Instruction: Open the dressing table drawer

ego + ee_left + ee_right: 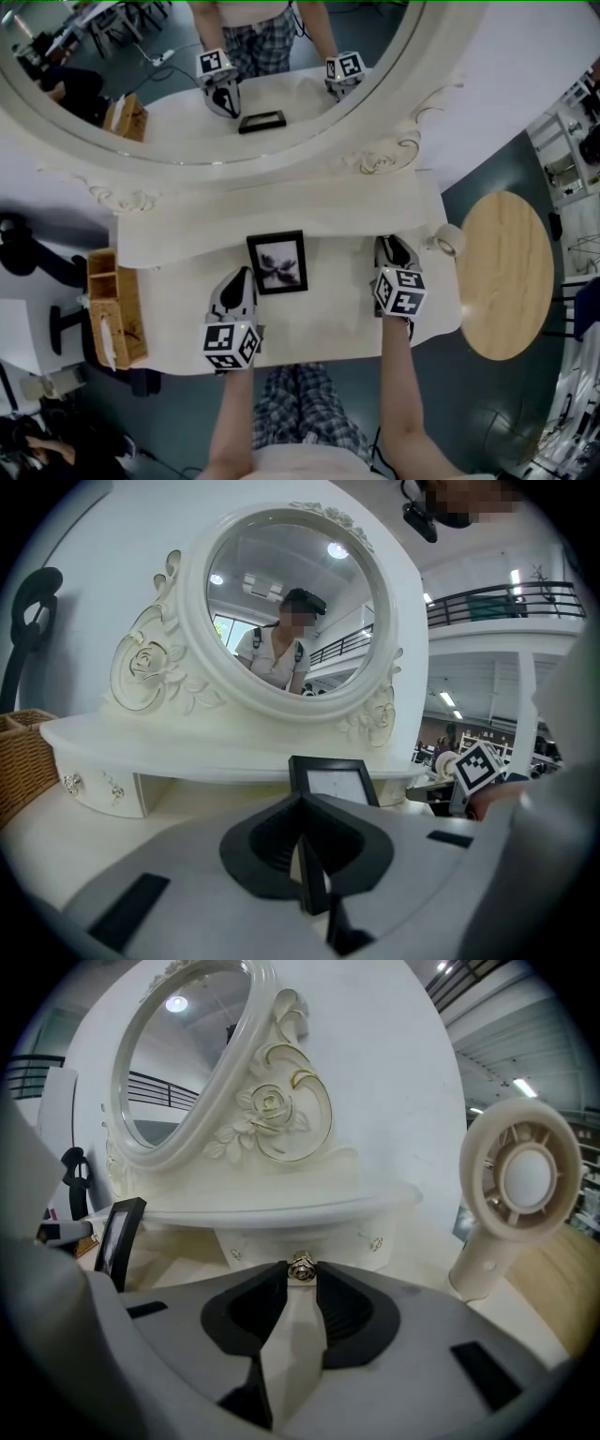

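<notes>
The white dressing table point(319, 328) carries a raised shelf with small drawers under a round mirror point(216, 84). My right gripper point(301, 1275) sits at the right-hand drawer point(309, 1241), and its two fingertips are shut on the drawer's small metal knob point(301, 1266). From the head view that gripper point(386, 246) reaches under the shelf edge, so the knob is hidden there. My left gripper point(242, 277) rests over the tabletop beside a black picture frame point(277, 262), jaws shut and empty. The left gripper view looks past its closed jaws point(302, 803) at the frame point(333, 785) and the left drawer point(103, 789).
A cream hair dryer point(516, 1185) stands at the table's right end, close to my right gripper. A wicker basket point(114, 309) sits at the left end. A round wooden side table point(506, 272) stands to the right, beyond the dressing table.
</notes>
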The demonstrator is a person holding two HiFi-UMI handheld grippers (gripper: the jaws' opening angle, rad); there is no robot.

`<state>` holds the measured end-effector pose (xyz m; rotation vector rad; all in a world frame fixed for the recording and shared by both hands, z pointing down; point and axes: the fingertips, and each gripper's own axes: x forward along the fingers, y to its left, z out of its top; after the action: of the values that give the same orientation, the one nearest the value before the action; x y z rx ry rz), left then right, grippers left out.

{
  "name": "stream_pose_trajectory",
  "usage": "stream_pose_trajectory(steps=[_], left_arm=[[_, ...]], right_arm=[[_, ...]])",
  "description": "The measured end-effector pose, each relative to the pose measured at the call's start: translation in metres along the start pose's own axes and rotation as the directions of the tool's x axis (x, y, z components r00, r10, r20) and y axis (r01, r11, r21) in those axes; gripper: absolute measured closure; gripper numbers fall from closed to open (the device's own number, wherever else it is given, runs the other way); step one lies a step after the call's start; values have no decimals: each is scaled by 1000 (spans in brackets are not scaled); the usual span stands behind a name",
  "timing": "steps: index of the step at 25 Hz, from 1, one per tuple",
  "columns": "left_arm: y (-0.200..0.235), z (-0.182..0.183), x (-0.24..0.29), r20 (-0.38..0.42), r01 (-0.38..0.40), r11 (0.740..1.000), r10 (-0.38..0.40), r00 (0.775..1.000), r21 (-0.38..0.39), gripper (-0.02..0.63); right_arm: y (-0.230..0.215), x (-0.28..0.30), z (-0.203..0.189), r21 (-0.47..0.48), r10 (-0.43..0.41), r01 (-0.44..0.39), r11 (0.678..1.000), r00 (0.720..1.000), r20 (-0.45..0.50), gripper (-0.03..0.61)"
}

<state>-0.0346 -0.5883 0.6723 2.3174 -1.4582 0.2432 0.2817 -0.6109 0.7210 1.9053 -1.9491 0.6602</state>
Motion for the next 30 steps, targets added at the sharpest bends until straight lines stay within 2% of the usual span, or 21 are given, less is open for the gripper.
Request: stream_pose_trajectory(steps=[9, 30], left_arm=[[-2, 0, -2, 1, 1, 1000, -1, 1000, -1, 587], [-15, 1, -11, 5, 35, 999, -35, 999, 8, 586]], right_arm=[[0, -4, -2, -1, -12, 12, 1000, 1000, -2, 471], [4, -49, -34, 25, -34, 35, 999, 999, -23, 471]])
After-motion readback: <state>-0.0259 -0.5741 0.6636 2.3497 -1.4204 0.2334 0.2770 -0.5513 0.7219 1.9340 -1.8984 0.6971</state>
